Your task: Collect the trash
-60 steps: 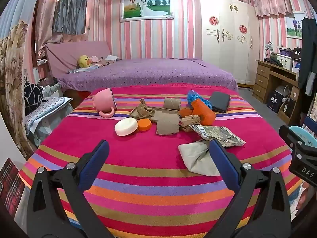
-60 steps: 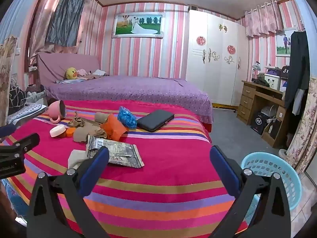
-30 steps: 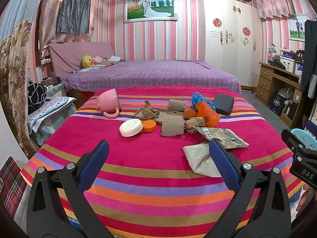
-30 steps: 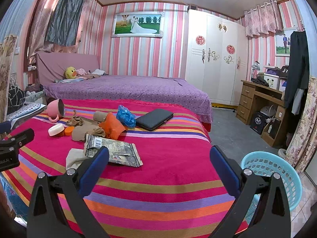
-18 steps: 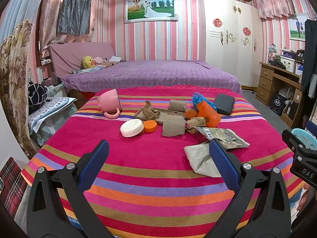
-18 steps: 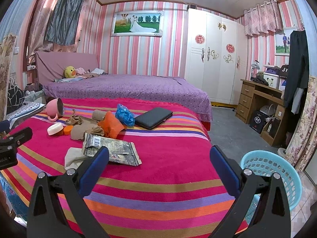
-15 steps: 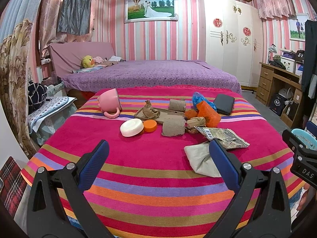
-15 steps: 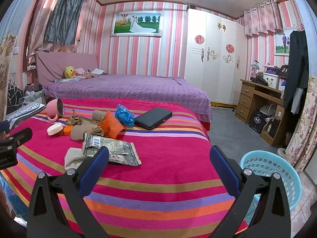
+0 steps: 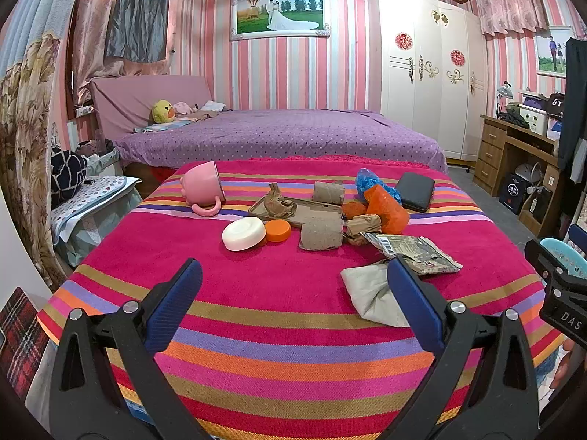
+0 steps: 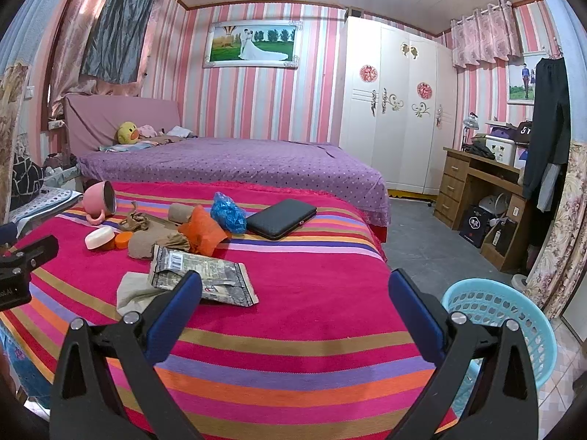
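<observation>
Trash lies in a loose heap on the striped red bedspread [image 9: 256,330]: a printed foil wrapper [image 9: 411,251] [image 10: 205,275], a crumpled beige bag [image 9: 370,293], cardboard tubes [image 9: 321,234], an orange bag [image 9: 385,207] [image 10: 201,229], a blue plastic wad [image 9: 370,179] [image 10: 227,214] and brown paper on a flat tray [image 9: 293,209]. My left gripper [image 9: 293,293] is open and empty, short of the heap. My right gripper [image 10: 293,293] is open and empty, to the heap's right. A light blue basket [image 10: 502,311] stands on the floor at right.
A pink mug [image 9: 203,187] on its side, a white puck [image 9: 244,234], an orange lid [image 9: 277,230] and a black case [image 9: 414,190] [image 10: 280,218] also lie on the spread. A purple bed [image 9: 279,132] is behind; a wooden desk [image 10: 477,187] stands at right.
Both grippers have drawn back slightly from the bed over two seconds; the heap looks a little farther. Nothing was taken hold of.
</observation>
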